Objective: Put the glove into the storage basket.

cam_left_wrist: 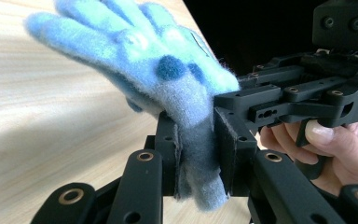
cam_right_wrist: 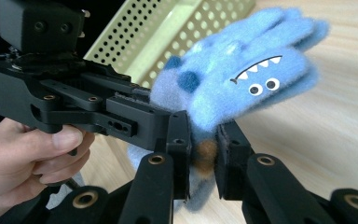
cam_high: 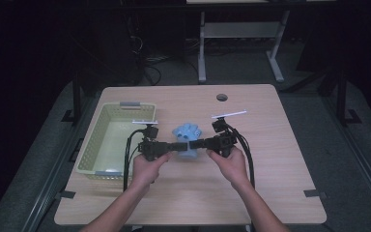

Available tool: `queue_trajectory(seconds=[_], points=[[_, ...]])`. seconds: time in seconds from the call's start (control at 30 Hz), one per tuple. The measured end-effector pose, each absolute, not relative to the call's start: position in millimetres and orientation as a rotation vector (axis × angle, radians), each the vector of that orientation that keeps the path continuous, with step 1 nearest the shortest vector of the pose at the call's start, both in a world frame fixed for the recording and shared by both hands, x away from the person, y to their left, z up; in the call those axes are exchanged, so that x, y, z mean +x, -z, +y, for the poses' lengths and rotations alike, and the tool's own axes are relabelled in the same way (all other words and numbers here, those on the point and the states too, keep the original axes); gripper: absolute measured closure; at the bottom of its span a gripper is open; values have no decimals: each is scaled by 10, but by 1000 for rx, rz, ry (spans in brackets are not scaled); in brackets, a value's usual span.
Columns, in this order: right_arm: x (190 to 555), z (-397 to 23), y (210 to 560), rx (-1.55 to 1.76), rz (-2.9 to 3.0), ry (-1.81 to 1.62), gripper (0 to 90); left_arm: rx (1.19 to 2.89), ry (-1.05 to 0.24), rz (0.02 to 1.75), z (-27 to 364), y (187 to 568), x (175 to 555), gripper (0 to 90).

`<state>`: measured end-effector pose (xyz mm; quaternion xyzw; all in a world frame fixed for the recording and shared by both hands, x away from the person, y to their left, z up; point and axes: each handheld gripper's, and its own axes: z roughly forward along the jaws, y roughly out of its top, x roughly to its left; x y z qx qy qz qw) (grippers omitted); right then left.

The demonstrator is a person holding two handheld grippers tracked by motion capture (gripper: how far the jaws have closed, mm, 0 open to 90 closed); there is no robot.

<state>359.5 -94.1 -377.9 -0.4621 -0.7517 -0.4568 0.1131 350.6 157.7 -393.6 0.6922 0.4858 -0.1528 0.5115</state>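
A fuzzy blue glove (cam_high: 187, 131) with darker spots hangs just above the middle of the wooden table (cam_high: 270, 159). My left gripper (cam_high: 178, 146) comes at it from the left and my right gripper (cam_high: 194, 144) from the right. In the left gripper view the left gripper (cam_left_wrist: 198, 140) is shut on the glove's (cam_left_wrist: 158, 65) greyish cuff, with the fingers fanning up and away. The right gripper (cam_right_wrist: 204, 144) is shut on the same cuff; that side of the glove (cam_right_wrist: 242, 79) has a monster face with teeth and eyes. Each gripper's jaw tips sit right beside the other's.
A pale yellow-green perforated basket (cam_high: 94, 126) stands at the table's left, close behind the left gripper; it also appears in the right gripper view (cam_right_wrist: 168, 42). A round cable hole (cam_high: 221, 97) is near the far edge. Dark floor and a white desk frame (cam_high: 202, 53) lie beyond.
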Motion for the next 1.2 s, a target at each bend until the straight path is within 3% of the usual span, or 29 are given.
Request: queue_trajectory(seconds=[1.2], points=[[3848,-206,3455,-1222,-2230,1384,780,1624,322,1157,2339,3630,3610,731]])
